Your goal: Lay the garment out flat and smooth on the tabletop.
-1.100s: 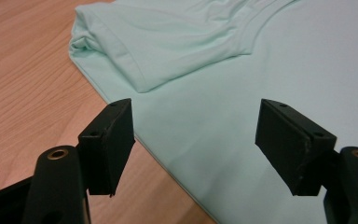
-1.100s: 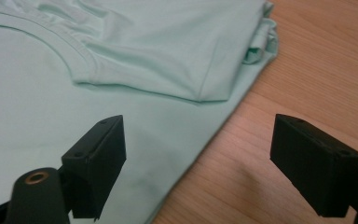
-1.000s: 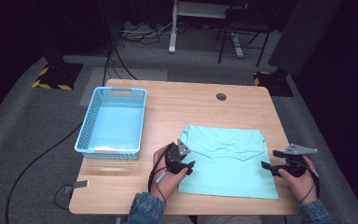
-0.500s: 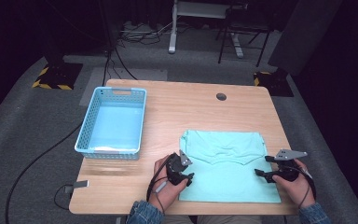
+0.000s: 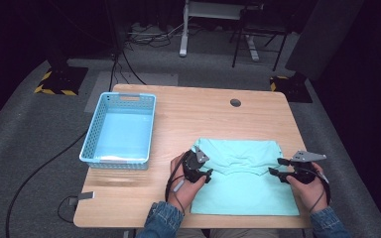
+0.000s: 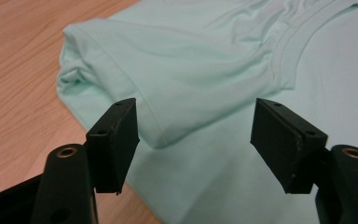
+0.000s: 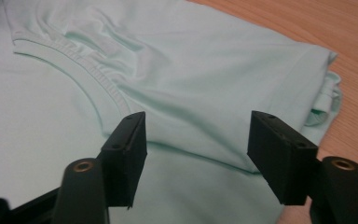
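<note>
A mint green T-shirt (image 5: 243,181) lies flat on the near right part of the wooden table (image 5: 203,114), its sleeves folded in. My left gripper (image 5: 207,174) sits at the shirt's left edge. In the left gripper view the folded sleeve (image 6: 135,88) lies between the open jaws of the left gripper (image 6: 196,135), which have just been opening. My right gripper (image 5: 275,167) is at the shirt's right edge. Its jaws have just been closing, and in the right gripper view they straddle the sleeve fold (image 7: 223,107) around the right gripper (image 7: 196,149) without pressing it.
A light blue plastic basket (image 5: 92,148) stands at the table's left. A round cable hole (image 5: 235,102) is at the far right of the tabletop. Bare wood lies between the basket and the shirt. Cables and stands are on the floor beyond.
The left hand dipped toward the near edge, then came back to the shirt's left fold. The right gripper shifted slightly left onto the right fold. The shirt's far edge sits a little nearer.
</note>
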`<action>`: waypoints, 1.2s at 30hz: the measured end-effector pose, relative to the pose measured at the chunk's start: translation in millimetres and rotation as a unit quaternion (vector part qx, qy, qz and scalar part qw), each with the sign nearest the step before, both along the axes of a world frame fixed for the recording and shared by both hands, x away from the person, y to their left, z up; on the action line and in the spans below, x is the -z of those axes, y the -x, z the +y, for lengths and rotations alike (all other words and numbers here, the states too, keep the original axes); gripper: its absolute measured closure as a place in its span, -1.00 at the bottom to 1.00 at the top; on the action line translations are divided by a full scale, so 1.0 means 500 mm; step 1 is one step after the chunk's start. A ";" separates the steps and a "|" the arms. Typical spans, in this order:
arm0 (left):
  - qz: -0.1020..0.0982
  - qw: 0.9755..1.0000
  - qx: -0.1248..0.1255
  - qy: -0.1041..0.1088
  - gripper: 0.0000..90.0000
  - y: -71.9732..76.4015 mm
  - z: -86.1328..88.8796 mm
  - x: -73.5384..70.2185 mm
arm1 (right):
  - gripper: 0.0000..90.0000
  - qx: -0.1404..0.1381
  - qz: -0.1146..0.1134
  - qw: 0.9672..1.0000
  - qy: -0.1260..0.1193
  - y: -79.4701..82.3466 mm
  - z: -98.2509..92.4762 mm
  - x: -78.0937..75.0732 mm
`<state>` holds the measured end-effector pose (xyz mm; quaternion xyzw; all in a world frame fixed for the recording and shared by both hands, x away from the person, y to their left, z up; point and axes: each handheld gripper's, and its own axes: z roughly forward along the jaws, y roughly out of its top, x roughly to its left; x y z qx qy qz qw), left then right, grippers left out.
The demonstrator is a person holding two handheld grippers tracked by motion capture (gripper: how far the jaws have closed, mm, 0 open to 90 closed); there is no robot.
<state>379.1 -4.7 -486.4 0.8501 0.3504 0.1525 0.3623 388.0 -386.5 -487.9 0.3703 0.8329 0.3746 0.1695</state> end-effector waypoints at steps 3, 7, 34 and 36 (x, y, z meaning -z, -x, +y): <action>0.002 1.000 0.008 0.000 -0.13 -0.022 -0.027 0.003 | 0.01 0.011 0.004 1.000 0.004 -0.013 0.004 0.005; 0.009 1.000 0.019 -0.011 0.19 -0.042 -0.044 0.008 | 0.25 0.011 0.018 1.000 0.021 -0.025 0.009 0.015; -0.039 0.998 0.047 0.009 1.00 0.042 -0.030 -0.076 | 0.97 -0.020 -0.028 0.999 -0.013 0.046 0.007 -0.068; -0.038 0.998 0.053 0.006 1.00 0.058 -0.026 -0.079 | 0.97 -0.023 -0.025 0.999 -0.013 0.062 0.002 -0.073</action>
